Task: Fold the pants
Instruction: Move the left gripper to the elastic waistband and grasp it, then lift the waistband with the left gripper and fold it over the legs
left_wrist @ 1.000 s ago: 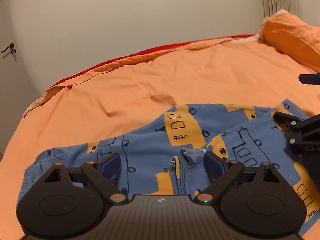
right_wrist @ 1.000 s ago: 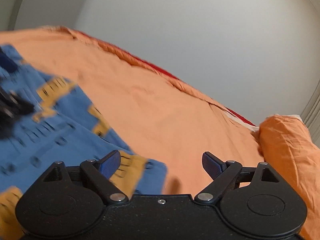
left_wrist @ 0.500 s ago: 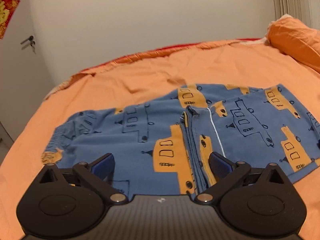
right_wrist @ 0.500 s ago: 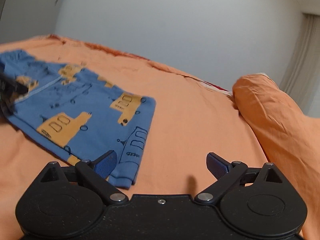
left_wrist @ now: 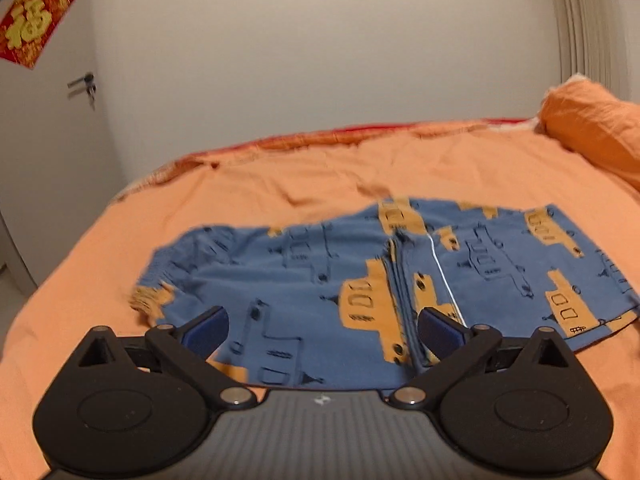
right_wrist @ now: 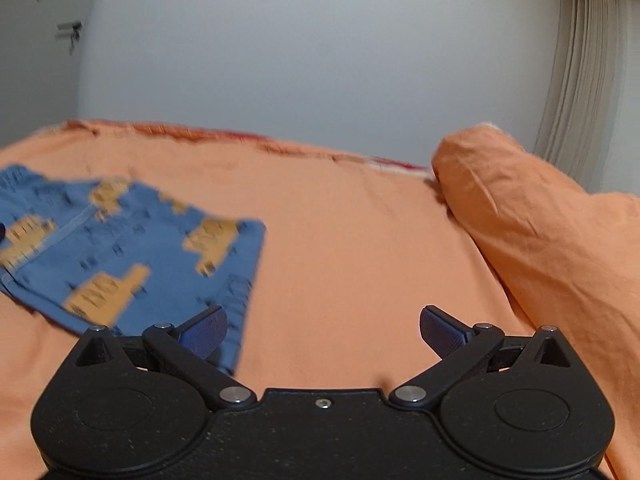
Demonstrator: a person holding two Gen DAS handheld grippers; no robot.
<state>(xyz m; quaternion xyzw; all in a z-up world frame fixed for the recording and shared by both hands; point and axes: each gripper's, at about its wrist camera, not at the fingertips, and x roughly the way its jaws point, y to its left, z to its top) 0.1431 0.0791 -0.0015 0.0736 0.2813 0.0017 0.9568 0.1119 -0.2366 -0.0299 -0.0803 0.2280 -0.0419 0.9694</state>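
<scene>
Blue pants [left_wrist: 360, 276] with orange vehicle prints lie folded flat on the orange bed sheet [left_wrist: 280, 184], with a layered edge and a white cord running down the middle. My left gripper [left_wrist: 322, 326] is open and empty, held above the near edge of the pants. In the right wrist view the pants [right_wrist: 120, 248] lie at the left. My right gripper [right_wrist: 323, 326] is open and empty over bare sheet, with its left finger over the pants' near right corner.
An orange pillow [right_wrist: 540, 232] lies at the right of the bed and also shows in the left wrist view [left_wrist: 596, 136]. A white wall runs behind the bed, with a curtain [right_wrist: 576, 80] at the right and a door with a red paper sign [left_wrist: 32, 26] at the left.
Both grippers have pulled back and up from the pants, which now lie further off. The right gripper is no longer in the left wrist view.
</scene>
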